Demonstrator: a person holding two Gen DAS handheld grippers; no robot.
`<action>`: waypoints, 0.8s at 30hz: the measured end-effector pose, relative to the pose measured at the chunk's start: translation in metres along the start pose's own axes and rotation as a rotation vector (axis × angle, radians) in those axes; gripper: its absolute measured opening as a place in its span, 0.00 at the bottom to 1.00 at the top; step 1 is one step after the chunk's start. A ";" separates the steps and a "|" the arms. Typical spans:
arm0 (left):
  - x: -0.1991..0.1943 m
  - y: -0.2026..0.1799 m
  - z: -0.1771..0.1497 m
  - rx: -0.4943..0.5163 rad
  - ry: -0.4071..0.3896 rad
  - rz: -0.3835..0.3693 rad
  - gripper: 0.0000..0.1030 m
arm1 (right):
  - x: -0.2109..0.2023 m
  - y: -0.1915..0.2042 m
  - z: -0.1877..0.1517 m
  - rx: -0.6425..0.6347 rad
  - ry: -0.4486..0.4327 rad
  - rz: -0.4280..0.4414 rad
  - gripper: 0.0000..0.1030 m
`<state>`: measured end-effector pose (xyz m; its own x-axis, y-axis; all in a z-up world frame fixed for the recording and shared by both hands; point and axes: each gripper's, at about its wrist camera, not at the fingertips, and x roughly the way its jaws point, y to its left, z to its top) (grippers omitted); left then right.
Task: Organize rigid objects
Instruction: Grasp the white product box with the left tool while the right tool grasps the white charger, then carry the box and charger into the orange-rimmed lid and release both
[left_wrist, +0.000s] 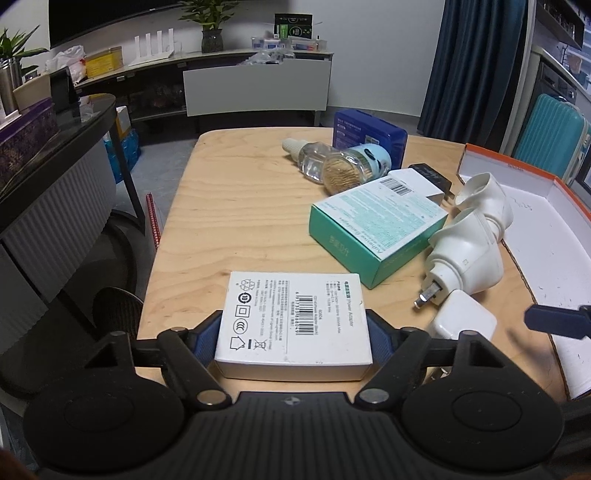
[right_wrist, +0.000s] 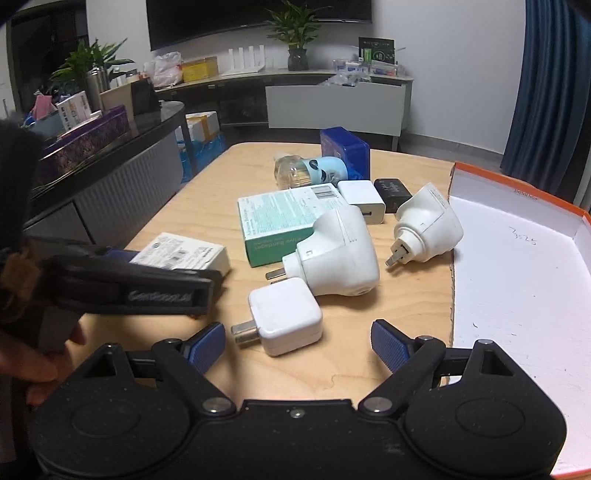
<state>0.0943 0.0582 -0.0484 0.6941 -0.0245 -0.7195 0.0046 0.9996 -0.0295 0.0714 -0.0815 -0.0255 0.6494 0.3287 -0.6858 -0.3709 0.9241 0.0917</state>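
Observation:
My left gripper is shut on a white power adapter box, which rests at the near edge of the wooden table; the box also shows in the right wrist view. My right gripper is open, its blue pads either side of a small white square charger with its prongs pointing left. Behind the charger lie two white plug-in devices, a green bandage box, another white charger and a black adapter.
An open cardboard box with orange rim and white inside sits at the right of the table. A blue box and a clear bottle with a light-blue device lie at the far side. A dark counter stands left.

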 end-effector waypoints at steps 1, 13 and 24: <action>-0.001 0.001 -0.001 -0.006 -0.004 0.001 0.77 | 0.003 0.000 0.001 0.002 0.005 0.000 0.98; -0.010 -0.001 -0.007 -0.045 -0.012 -0.011 0.77 | 0.011 -0.002 0.004 0.006 0.037 0.069 0.69; -0.024 -0.012 -0.010 -0.076 -0.027 -0.041 0.77 | -0.017 -0.019 0.000 0.012 0.003 0.071 0.69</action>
<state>0.0704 0.0464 -0.0375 0.7139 -0.0634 -0.6974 -0.0206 0.9936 -0.1114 0.0680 -0.1049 -0.0156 0.6196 0.3927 -0.6796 -0.4079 0.9008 0.1487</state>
